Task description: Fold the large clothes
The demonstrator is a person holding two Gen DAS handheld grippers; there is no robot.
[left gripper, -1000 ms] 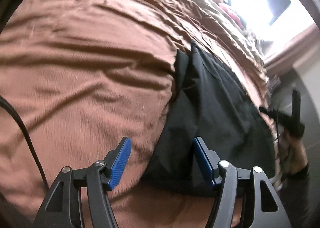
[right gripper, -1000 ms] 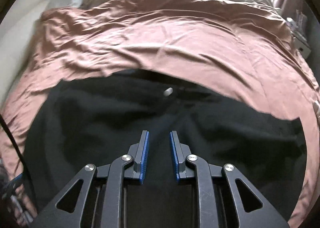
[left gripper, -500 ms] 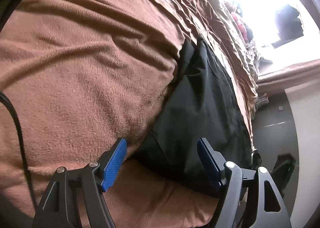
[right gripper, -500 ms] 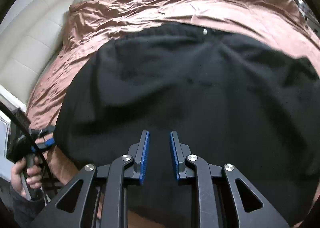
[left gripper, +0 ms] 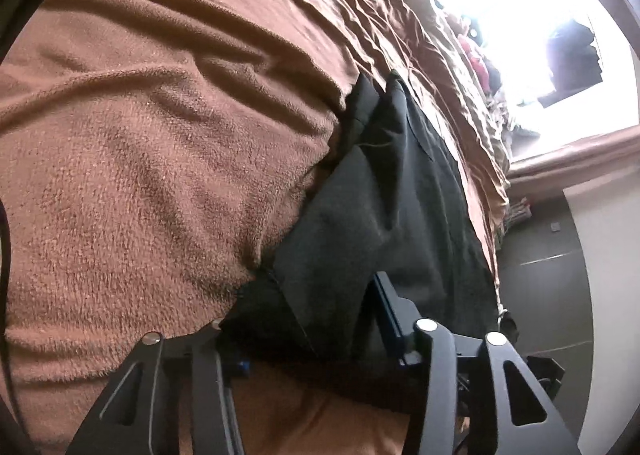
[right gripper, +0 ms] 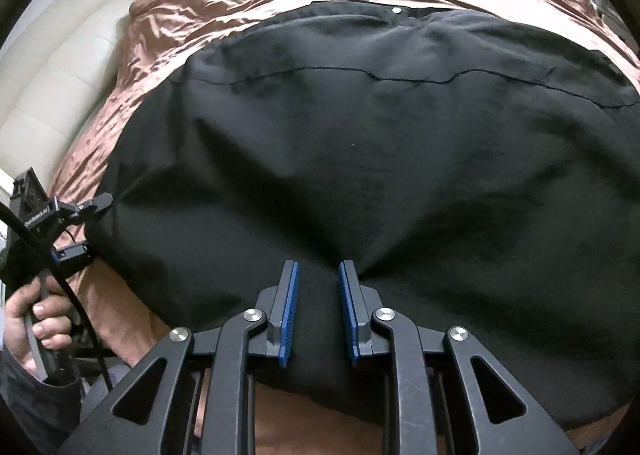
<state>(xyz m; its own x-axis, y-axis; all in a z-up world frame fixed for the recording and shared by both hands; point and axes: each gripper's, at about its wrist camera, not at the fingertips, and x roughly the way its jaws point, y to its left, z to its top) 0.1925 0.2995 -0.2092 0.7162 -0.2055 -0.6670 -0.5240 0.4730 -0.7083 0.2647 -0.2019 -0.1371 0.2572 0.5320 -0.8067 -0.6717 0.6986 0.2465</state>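
Two grippers at the near edge of one black fabric garment (right gripper: 380, 159) spread on a brown fleece blanket (left gripper: 152, 159) over a bed.

The garment lies flat across the blanket, a single small silver button (right gripper: 396, 10) showing at its far hem. The left gripper (left gripper: 308, 315) has the garment's near corner bunched between its two blue-padded fingers; its jaws have just been closing, and the cloth fills the gap and hides one pad, so it reads as clamped on that corner. The right gripper (right gripper: 319, 311) hovers low over the near hem with its two fingers close together, a narrow gap between the pads and only flat cloth seen behind them, nothing pinched. One hand (right gripper: 34, 319) grasps the left gripper's handle, beside one black cable (right gripper: 60, 275).
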